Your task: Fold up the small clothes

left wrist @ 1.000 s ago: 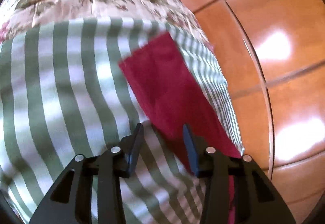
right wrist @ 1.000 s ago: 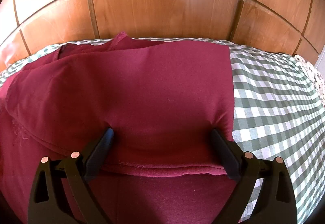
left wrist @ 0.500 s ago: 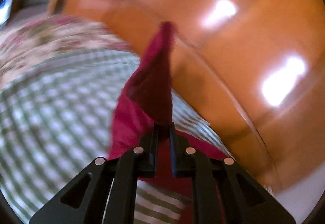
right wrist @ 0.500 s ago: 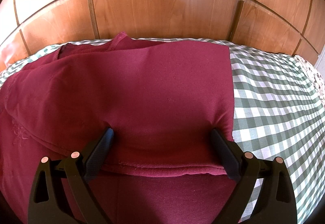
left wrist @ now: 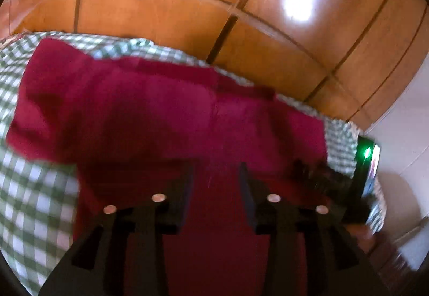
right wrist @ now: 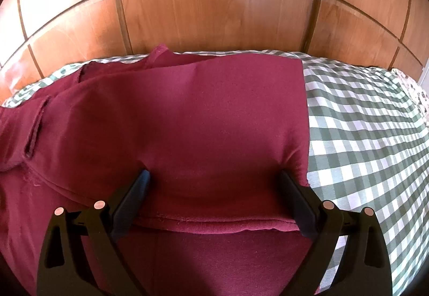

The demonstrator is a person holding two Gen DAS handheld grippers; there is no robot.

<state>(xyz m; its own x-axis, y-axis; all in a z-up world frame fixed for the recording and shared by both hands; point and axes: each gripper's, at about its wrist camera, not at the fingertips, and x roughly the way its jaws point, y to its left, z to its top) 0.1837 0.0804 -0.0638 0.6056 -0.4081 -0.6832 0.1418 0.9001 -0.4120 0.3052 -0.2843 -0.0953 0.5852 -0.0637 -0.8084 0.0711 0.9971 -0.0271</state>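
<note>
- Left wrist view: the left gripper (left wrist: 215, 175) tilts down over the maroon garment (left wrist: 161, 113) on the checked bedsheet (left wrist: 32, 188); its jaws have just been opening, nothing between them. The right gripper's body (left wrist: 364, 175) shows here only.
- Right wrist view: the right gripper (right wrist: 213, 180) angles down, jaws spread wide, tips pressing the garment's folded layer without clamping; wooden headboard (right wrist: 214, 17) behind.

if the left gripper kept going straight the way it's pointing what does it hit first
Most likely the dark red garment lying on the checked bedcover: the left gripper points down at it, jaws open and empty. The view is blurred, so depth is unclear.
</note>
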